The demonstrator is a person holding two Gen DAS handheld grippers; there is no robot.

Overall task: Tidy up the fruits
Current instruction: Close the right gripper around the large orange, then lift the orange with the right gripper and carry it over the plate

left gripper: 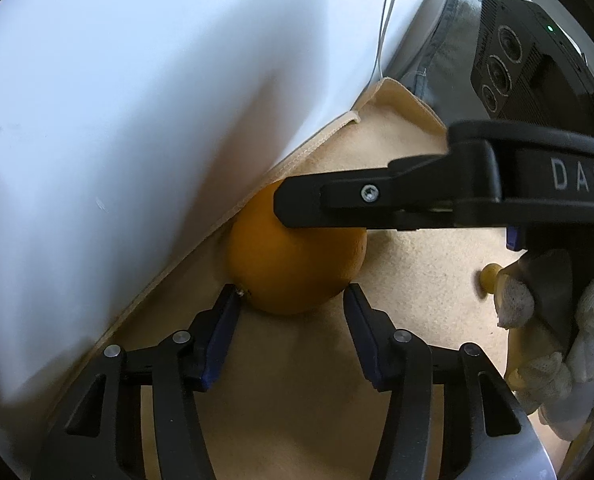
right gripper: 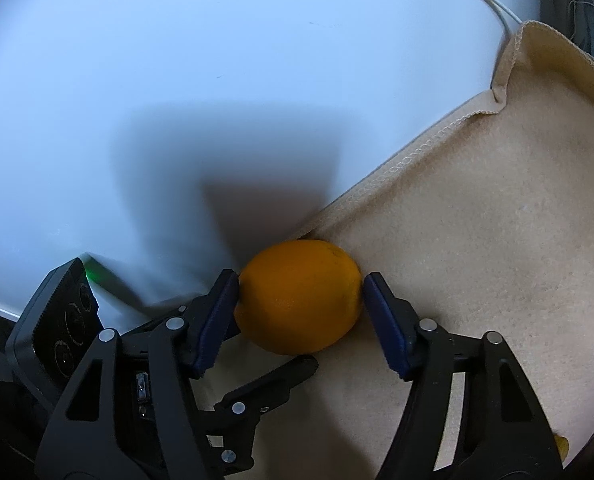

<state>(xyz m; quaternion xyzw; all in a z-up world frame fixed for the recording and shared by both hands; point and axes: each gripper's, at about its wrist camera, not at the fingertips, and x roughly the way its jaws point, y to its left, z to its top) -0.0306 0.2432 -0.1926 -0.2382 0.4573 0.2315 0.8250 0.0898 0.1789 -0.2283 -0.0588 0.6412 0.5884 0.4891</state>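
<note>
- Left wrist view: the left gripper [left gripper: 293, 300] reaches forward low over a tan cloth [left gripper: 297, 400], fingers spread wide, with an orange [left gripper: 293, 256] just past the fingertips.
- The left finger pad [left gripper: 221, 332] touches or nearly touches the orange's lower left side; the right pad sits just beside its lower right edge, so the fingers are released rather than clamped.
- The right gripper [left gripper: 297, 204] comes in from the right side of this view, its black finger lying across the top of the orange.
- A hand [left gripper: 545, 328] in a pale knit glove grips that tool's handle at the right edge.
- Right wrist view: the right gripper [right gripper: 301, 284] straddles the orange [right gripper: 299, 296], one blue pad [right gripper: 217, 320] against its left side, the other just beside its right side with a thin gap; the fingers look released, not squeezing.
- The orange rests on the cloth [right gripper: 477, 260] at its stitched hem, against a white wall [right gripper: 217, 80].
- In this view the fruit is slightly oval, its long axis running across from finger to finger, tilted up a little to the right; which end is the stem I cannot tell.
- One black finger of the left gripper [right gripper: 273, 376] shows below the orange, close to its underside.
- A yellowish fruit stem [left gripper: 489, 280] peeks out beside the gloved hand.
</note>
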